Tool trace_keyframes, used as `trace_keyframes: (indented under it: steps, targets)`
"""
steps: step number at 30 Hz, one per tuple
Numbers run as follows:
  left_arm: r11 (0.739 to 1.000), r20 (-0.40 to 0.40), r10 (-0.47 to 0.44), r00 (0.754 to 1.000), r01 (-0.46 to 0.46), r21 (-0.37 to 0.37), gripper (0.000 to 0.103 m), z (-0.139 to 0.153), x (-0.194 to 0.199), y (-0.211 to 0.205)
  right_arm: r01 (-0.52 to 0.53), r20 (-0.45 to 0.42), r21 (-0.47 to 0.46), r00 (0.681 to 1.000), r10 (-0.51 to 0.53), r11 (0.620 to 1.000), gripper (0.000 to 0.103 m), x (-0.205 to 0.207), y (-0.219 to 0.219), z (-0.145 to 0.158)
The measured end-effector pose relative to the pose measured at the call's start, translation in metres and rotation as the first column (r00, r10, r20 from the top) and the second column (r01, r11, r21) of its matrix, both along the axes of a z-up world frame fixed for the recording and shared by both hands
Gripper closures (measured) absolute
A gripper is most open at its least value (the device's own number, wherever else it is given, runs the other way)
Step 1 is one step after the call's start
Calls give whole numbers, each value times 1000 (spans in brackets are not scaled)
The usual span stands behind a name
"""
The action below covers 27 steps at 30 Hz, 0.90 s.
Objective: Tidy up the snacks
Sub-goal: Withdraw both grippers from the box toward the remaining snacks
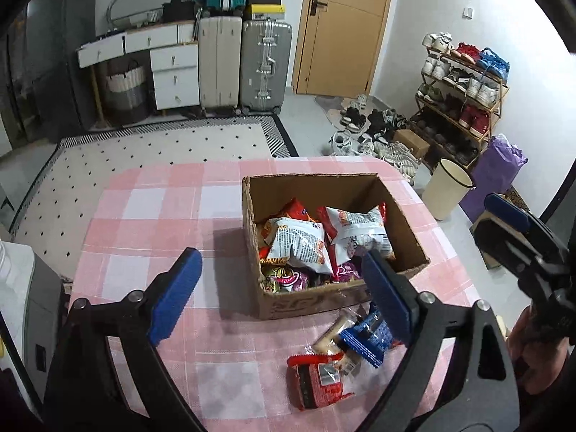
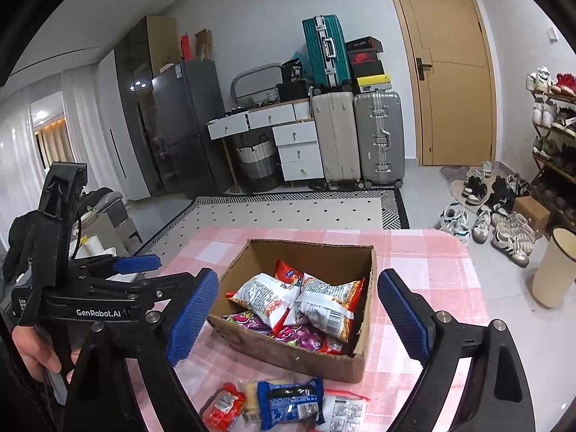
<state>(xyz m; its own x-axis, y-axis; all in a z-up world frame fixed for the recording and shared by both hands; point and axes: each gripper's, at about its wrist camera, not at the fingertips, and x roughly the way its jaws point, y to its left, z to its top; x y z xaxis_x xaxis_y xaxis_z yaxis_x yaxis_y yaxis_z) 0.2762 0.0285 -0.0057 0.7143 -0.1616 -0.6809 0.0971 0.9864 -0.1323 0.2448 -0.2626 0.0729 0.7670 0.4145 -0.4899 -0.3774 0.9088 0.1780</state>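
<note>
An open cardboard box (image 1: 316, 190) (image 2: 306, 252) stands on the pink checked table (image 1: 162, 216) (image 2: 432, 270), filled with several snack packets (image 1: 298, 241) (image 2: 324, 302). In front of it lie loose snacks: a red packet (image 1: 316, 381) (image 2: 223, 410), a blue packet (image 1: 367, 338) (image 2: 288, 403), a pale bar in clear wrap (image 1: 334, 334) and a white packet (image 2: 345, 414). My left gripper (image 1: 280, 262) hovers open before the box, nothing between its pads. My right gripper (image 2: 298, 280) is also open and empty, aimed at the box from the right side (image 1: 493, 223).
A cream bin (image 1: 446, 187) (image 2: 554, 270) and a purple bag (image 1: 496, 172) stand on the floor right of the table. Shoes and a shoe rack (image 1: 464, 97) line the right wall. Suitcases (image 1: 266, 64), drawers and a door are behind. A grey-white appliance (image 1: 32, 295) sits at the left.
</note>
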Motion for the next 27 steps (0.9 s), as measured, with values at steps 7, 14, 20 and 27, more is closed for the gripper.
trace_keyframes:
  steps: [7, 14, 20, 27]
  targets:
    - [1000, 13, 3, 1000, -3, -5, 3, 3, -30, 3, 2, 26, 11, 1000, -2, 1000, 7, -31, -5, 9]
    - [1000, 40, 4, 999, -4, -9, 1, 5, -64, 4, -1, 37, 11, 999, 1, 1000, 4, -64, -10, 11]
    - [1000, 71, -3, 997, 3, 0, 1, 4, -88, -1, 4, 31, 16, 999, -5, 1000, 2, -88, -17, 6]
    - [1000, 42, -4, 999, 5, -16, 1, -11, -106, -4, 20, 17, 25, 1000, -20, 999, 1, -110, -26, -6]
